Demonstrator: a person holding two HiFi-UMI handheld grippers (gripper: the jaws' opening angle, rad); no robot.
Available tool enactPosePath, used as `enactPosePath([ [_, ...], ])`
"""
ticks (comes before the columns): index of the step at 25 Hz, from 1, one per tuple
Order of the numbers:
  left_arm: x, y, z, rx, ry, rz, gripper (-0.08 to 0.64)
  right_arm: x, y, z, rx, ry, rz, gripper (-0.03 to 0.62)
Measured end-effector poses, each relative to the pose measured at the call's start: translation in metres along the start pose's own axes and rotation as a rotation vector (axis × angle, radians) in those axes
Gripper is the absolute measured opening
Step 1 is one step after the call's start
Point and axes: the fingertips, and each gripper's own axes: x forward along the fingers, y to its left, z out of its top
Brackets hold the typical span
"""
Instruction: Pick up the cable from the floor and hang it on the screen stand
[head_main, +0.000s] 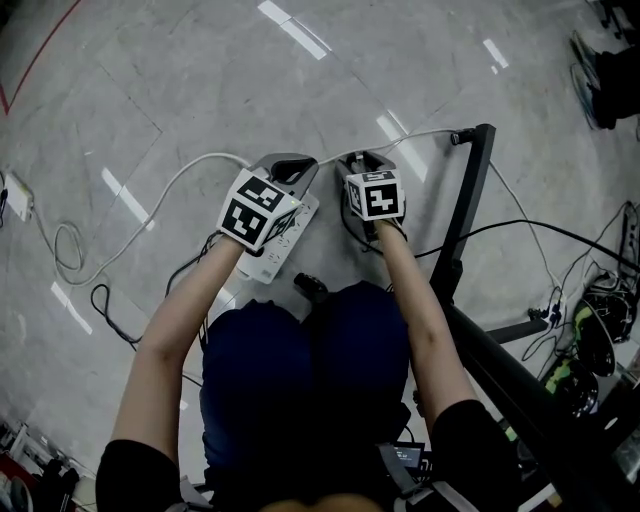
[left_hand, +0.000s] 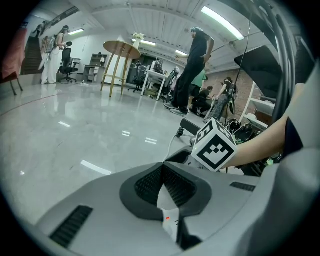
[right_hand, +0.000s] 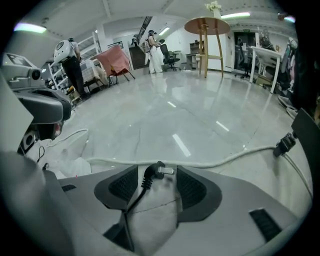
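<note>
Only right gripper view shows plug (right_hand: 155, 172)

Black plug (right_hand: 150, 174); white cord (right_hand: 233, 157)

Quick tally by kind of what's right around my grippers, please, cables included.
2 grippers: the left gripper and the right gripper
1 white power strip
1 white cable past the jaw tips
1 black plug between the right jaws
1 screen stand
Total: 6
</note>
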Motion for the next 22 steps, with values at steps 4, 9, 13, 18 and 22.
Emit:
enactPosePath([
  [4,-0.001,-0.002,0.000,-0.009,-0.004,0.001,0.008,0.001,0.003,0.000,-0.015,0.020,-0.021,0.255],
  [9,0.000,-0.006,-0.001,-0.007,0.000,0.002,0.008,0.003,0.005,0.000,-0.052,0.035,-0.044,0.202],
  [13,-0.001,-0.005,0.000,-0.010,0.000,0.004,0.008,0.001,0.003,0.001,-0.017,0.026,-0.022,0.198],
  [18,0.000,-0.003,-0.002,-0.019,0.001,0.002,0.008,-0.004,0.003,0.001,-0.026,0.002,-0.010,0.193],
  [22,0.003,-0.005,-0.004,-0.024,0.010,-0.008,0.008,-0.014,0.003,0.005,-0.035,-0.023,-0.009,0.189],
])
